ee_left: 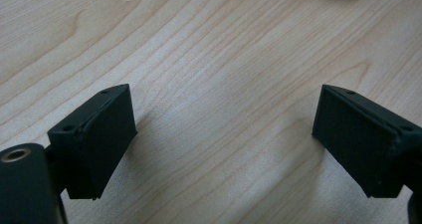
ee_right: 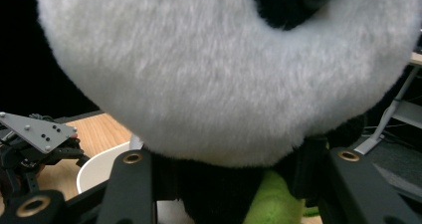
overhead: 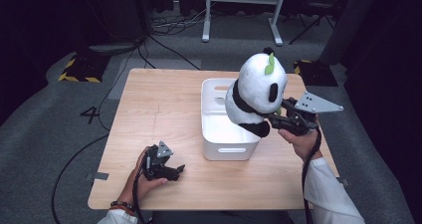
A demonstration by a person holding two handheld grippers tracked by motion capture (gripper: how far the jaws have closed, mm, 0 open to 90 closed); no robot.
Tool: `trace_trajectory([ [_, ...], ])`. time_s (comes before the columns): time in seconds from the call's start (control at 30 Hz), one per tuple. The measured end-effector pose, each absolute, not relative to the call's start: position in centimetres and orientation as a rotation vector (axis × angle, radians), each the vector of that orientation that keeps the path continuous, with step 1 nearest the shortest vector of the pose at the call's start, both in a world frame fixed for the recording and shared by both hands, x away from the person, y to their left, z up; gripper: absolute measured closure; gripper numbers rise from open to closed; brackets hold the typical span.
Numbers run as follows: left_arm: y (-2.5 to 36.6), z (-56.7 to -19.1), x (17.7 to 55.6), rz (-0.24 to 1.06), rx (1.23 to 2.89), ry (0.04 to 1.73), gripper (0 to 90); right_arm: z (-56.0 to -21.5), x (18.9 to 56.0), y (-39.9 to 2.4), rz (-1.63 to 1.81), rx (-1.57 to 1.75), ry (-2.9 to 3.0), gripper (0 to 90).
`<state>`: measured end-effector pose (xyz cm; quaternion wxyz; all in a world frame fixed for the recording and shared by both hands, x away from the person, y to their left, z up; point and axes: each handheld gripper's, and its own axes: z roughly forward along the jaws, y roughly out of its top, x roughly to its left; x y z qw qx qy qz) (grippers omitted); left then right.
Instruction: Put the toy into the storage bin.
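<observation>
panda [overhead: 256, 92] hangs over the bin [overhead: 225, 134], pinched by the right claw [overhead: 275, 118]; left claw [overhead: 175, 170] rests spread on the desk [overhead: 159, 104].

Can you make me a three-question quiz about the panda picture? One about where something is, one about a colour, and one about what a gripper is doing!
1. Where is the panda toy?
A. flat on the floor
B. held over the white bin
C. under the table

2. What colour is the leaf on the panda's head?
A. green
B. red
C. blue

3. How do the left gripper jaws stand?
A. shut on the panda
B. shut on a cup
C. open, with nothing between them

Answers:
1 B, the right gripper grips the panda at its lower side above the bin.
2 A, the high view shows a green leaf.
3 C, bare wooden table shows between the jaws.
</observation>
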<state>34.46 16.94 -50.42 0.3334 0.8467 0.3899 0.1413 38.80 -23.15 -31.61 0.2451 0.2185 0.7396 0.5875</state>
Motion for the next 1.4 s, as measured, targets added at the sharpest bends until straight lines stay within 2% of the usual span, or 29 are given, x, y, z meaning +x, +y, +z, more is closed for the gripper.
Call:
trace_trajectory([
  [1.4,16.9,-50.4,34.5,0.369,2.210,1.018,10.0,-35.4,40.9,-18.7,1.414,0.553,2.270,49.5],
])
